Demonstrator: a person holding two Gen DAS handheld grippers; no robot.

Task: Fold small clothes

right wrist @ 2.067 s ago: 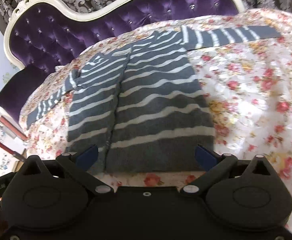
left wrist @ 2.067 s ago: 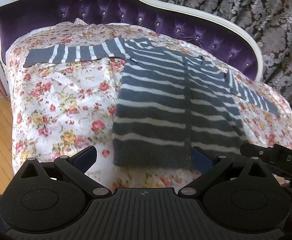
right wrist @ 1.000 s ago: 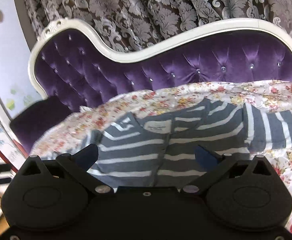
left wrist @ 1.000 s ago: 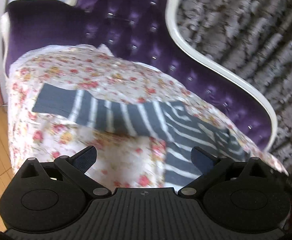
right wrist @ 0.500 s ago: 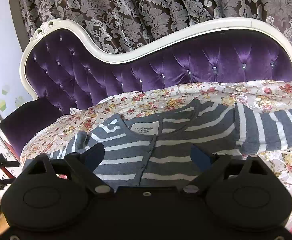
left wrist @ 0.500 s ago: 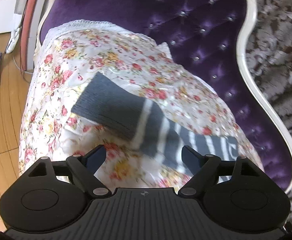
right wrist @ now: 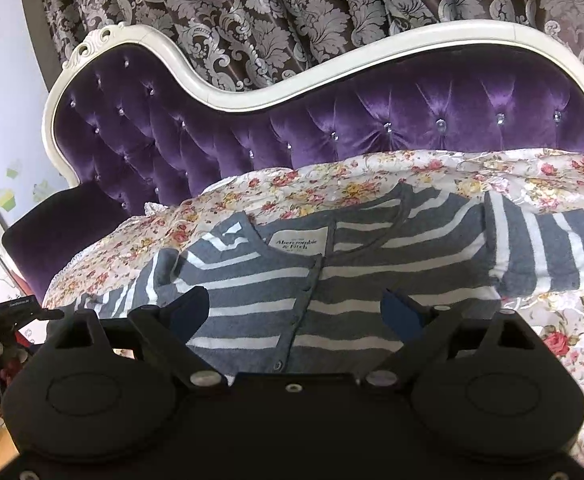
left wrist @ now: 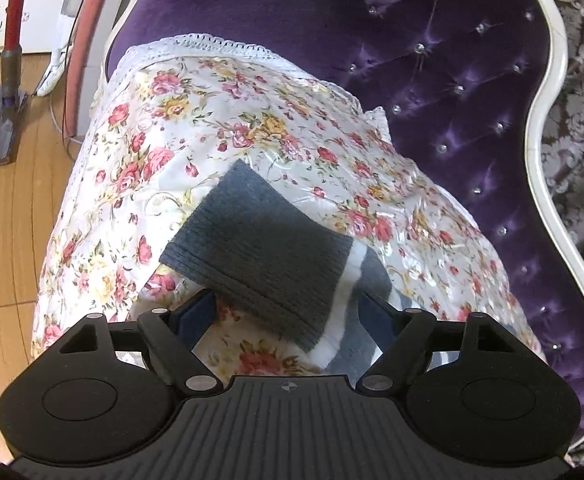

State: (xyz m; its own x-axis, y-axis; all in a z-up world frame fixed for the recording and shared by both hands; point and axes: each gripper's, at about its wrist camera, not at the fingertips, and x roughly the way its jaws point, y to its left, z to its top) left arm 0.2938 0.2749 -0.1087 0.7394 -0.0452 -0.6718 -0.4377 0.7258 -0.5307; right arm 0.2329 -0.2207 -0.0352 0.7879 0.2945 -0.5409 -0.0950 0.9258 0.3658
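one striped cardigan (right wrist: 332,284), spread flat on floral cover (left wrist: 179,128) of purple sofa (right wrist: 372,120). left hand-held gripper (left wrist: 287,312): jaws closing, sleeve cuff (left wrist: 259,256) between them, pads not yet pressing. right hand-held gripper (right wrist: 296,312): jaws wide, empty, hovering over the button front near the collar label (right wrist: 298,242). cuff lies near the cover's lace edge; bare cover all round. grey knit, white stripes, both sleeves outstretched.

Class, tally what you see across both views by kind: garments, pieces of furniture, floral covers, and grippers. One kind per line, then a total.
Garments: 1, the striped cardigan
Furniture: 1, the purple sofa
Floral covers: 1, the floral cover
Grippers: 2, the left gripper, the right gripper
Total: 5
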